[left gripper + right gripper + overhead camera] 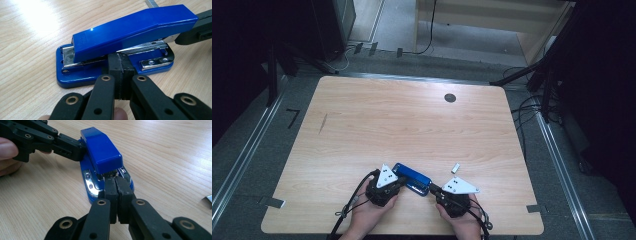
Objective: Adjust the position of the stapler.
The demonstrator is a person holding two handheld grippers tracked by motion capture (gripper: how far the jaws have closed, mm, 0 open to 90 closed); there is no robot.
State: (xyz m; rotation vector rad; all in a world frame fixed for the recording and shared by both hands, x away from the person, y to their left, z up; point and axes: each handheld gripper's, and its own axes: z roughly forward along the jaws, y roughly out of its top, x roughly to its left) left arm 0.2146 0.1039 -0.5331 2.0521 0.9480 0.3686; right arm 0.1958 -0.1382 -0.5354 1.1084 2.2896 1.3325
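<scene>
A blue stapler [412, 179] lies flat on the wooden table [412, 125] near its front edge, between my two grippers. My left gripper [400, 183] is shut, its jaws pressed together with nothing between them. Their tips [121, 61] touch the stapler's [130, 30] long side, just under the blue top arm. My right gripper [432, 189] is shut too, pad against pad. Its tips [115, 182] meet the stapler's [101, 150] front end below the nose of the top arm. The right gripper's jaws [197, 28] show at the stapler's far end in the left gripper view.
A small strip of staples [455, 168] lies on the table just right of the stapler, also seen as a metal strip [207, 199]. A round cable hole [450, 97] sits at the table's far right. Cables run over the floor beyond the table.
</scene>
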